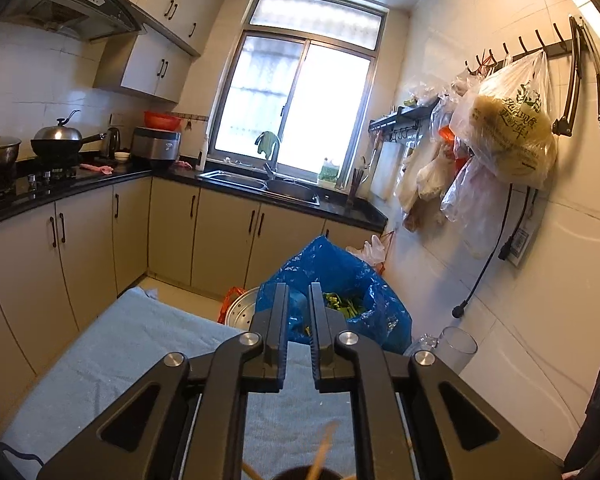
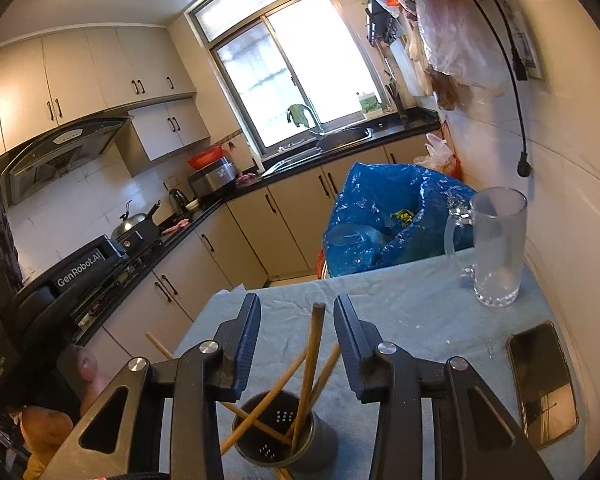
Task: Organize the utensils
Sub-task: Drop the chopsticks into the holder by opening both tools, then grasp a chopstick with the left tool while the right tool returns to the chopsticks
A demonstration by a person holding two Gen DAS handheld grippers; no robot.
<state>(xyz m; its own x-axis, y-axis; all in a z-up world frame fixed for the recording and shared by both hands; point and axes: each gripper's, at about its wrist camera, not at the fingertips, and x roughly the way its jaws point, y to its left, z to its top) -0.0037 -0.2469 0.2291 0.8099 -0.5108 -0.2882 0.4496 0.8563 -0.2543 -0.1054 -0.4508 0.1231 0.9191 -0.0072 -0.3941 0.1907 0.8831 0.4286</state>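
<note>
We see the right gripper (image 2: 296,320) held above the table, angled down, jaws apart with nothing between the pads. Directly under it, at bottom center of the right wrist view, sits the dark perforated utensil holder (image 2: 284,440) on the light blue cloth (image 2: 400,312). Several wooden chopsticks (image 2: 314,360) stand in the holder, leaning in different directions; one rises up into the gap between the right gripper's fingers, and we can't tell if it touches either pad.

The left gripper (image 1: 299,300) is held roughly level, pointing toward the far end of the table and the blue plastic bag (image 1: 340,272) beyond it. Its jaws are apart by a narrow gap, gripping nothing. At the bottom edge of the left wrist view, blurred chopstick tips and the holder rim show below the gripper body.

In the right wrist view, a clear glass mug (image 2: 496,248) stands upright at the right side of the cloth, well apart from the holder. A phone (image 2: 542,380) lies flat, screen up, at lower right near the wall. The left gripper's body, marked GenRobot.AI, shows at the left edge of that view.
</note>
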